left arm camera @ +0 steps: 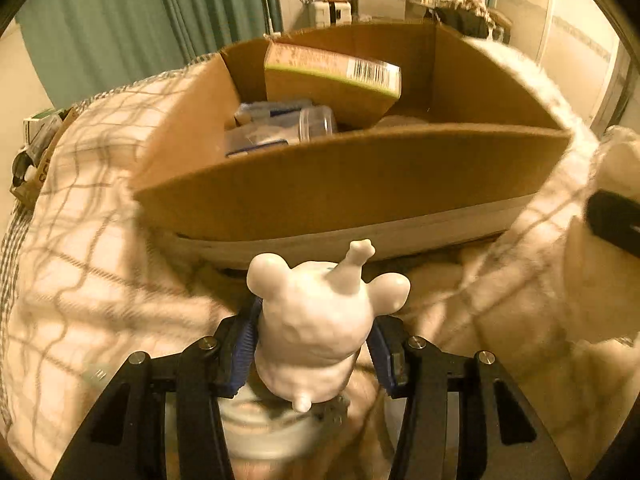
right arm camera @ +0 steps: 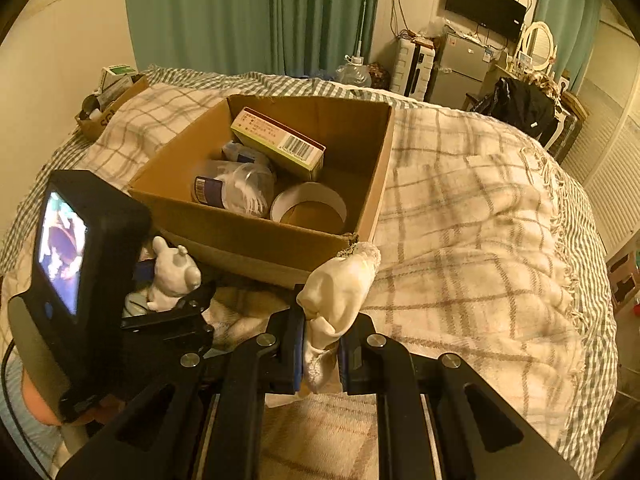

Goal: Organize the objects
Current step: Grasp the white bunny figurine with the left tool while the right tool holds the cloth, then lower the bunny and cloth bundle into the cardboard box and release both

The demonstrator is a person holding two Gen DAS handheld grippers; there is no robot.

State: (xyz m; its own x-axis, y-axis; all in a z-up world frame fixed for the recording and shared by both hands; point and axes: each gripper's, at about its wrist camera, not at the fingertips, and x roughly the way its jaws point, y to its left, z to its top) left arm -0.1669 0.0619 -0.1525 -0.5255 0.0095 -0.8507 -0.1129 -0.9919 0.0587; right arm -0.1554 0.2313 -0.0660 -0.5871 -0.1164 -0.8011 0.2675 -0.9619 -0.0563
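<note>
My left gripper (left arm camera: 312, 344) is shut on a white animal figurine (left arm camera: 320, 320), held just in front of the near wall of an open cardboard box (left arm camera: 320, 184) on the bed. The figurine (right arm camera: 172, 276) and left gripper also show at the left of the right wrist view. My right gripper (right arm camera: 320, 344) is shut on a cream cloth item (right arm camera: 340, 292), held near the box's front right corner (right arm camera: 360, 236). Inside the box lie a green-edged carton (right arm camera: 280, 144), a clear plastic jar (right arm camera: 236, 192) and a tape roll (right arm camera: 308, 204).
A plaid blanket (right arm camera: 460, 220) covers the bed. A small cardboard box of items (right arm camera: 104, 100) stands at the bed's far left by green curtains (right arm camera: 248, 12). A fridge, television and dresser (right arm camera: 480, 48) stand at the back right.
</note>
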